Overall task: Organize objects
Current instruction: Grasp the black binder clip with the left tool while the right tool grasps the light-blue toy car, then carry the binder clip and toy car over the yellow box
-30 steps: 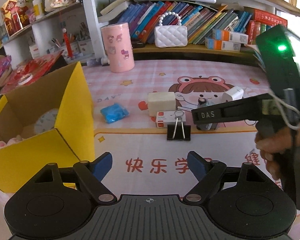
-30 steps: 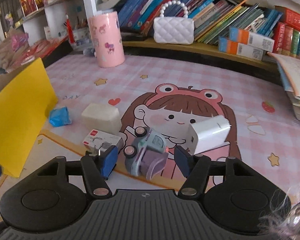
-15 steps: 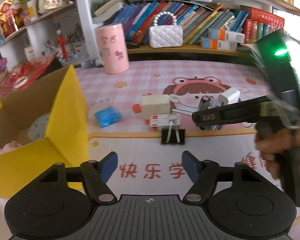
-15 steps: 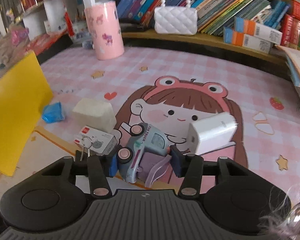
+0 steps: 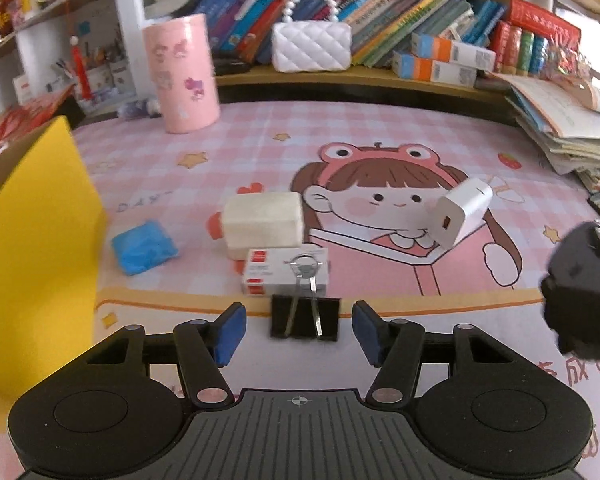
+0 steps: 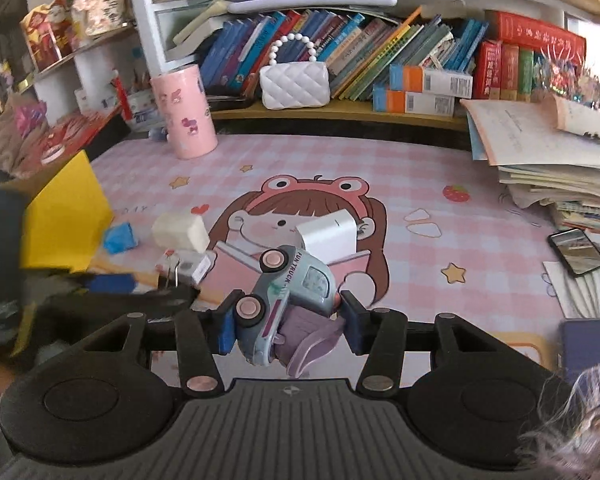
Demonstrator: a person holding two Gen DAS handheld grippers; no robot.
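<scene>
Lifting the toy truck [image 6: 290, 300] off the desk [image 5: 260, 152], we now have it clenched in the right claw [image 6: 287, 322], tilted nose-down between the blue pads; a second ago it still sat on the mat beside the white charger [image 5: 462, 211] with the pads only closing round it. That puts one item in hand for the yellow box [image 5: 28, 240], which we judge to be where things are being gathered.

Our left claw [image 5: 298, 334] has meanwhile come forward and down to the black binder clip [image 5: 304, 317]. Its jaws are closing, with the clip between the pads but not yet touched, so nothing is gripped there.

Just beyond the clip lies the small white and red box [image 5: 286, 272], then the cream block [image 5: 264, 218]; the blue packet [image 5: 144, 246] sits left of the clip, toward the yellow box.

On the truck's side we read "FUN TRUCK". On the mat near the cream block we read "DAY". The small box's print is too fine to read.
</scene>
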